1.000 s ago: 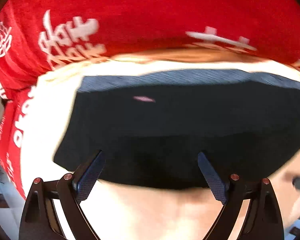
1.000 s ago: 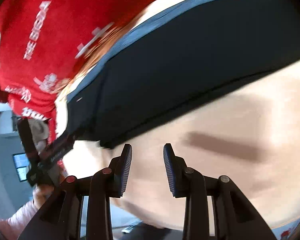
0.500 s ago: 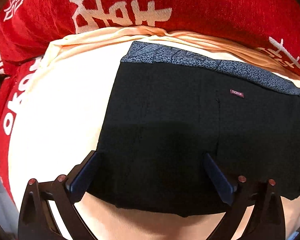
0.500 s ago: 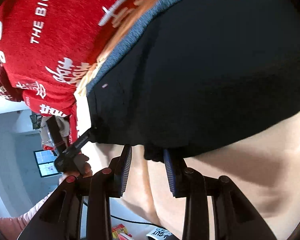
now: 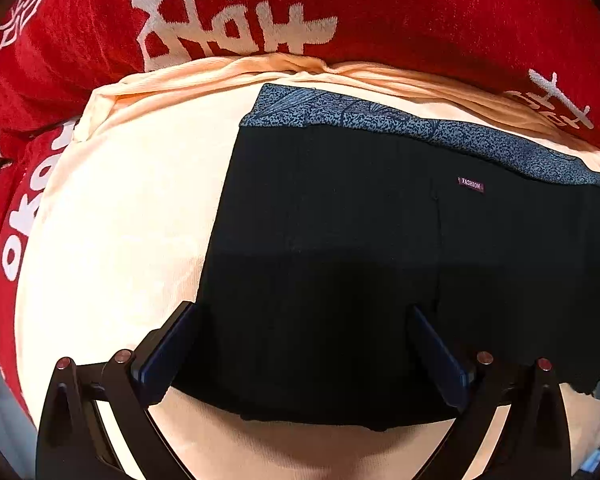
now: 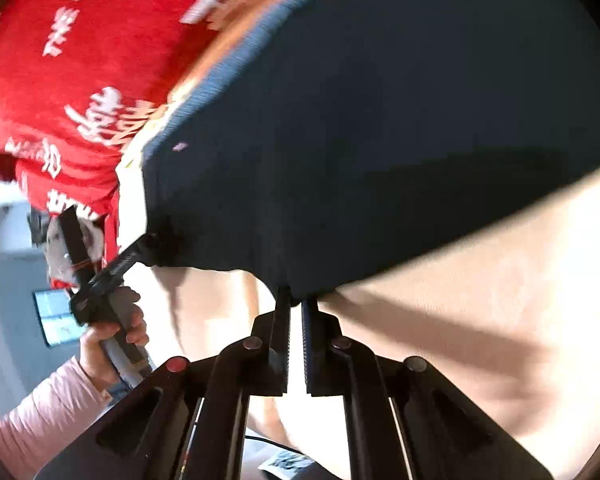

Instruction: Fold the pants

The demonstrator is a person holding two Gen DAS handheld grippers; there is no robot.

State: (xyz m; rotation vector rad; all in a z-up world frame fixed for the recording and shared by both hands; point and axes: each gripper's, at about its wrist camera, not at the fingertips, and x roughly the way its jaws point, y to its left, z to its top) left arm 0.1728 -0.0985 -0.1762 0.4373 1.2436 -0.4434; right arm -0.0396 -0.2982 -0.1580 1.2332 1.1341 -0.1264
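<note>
Red cloth with white lettering [image 5: 420, 20] borders a cream sheet [image 5: 120, 208]. On the sheet lie flat black pants with a speckled grey waistband [image 5: 360, 220]. Over their near edge, the left gripper [image 5: 304, 344] spreads wide, gripping nothing. The right gripper [image 6: 296, 300] pinches the hem.

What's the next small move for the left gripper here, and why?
Probably close the left gripper on the near hem of the black pants. Its jaws stand wide open astride that edge with cloth between them, while the right gripper is already shut on the hem's other corner. With both ends pinched, the hem can be lifted toward the grey waistband.
</note>
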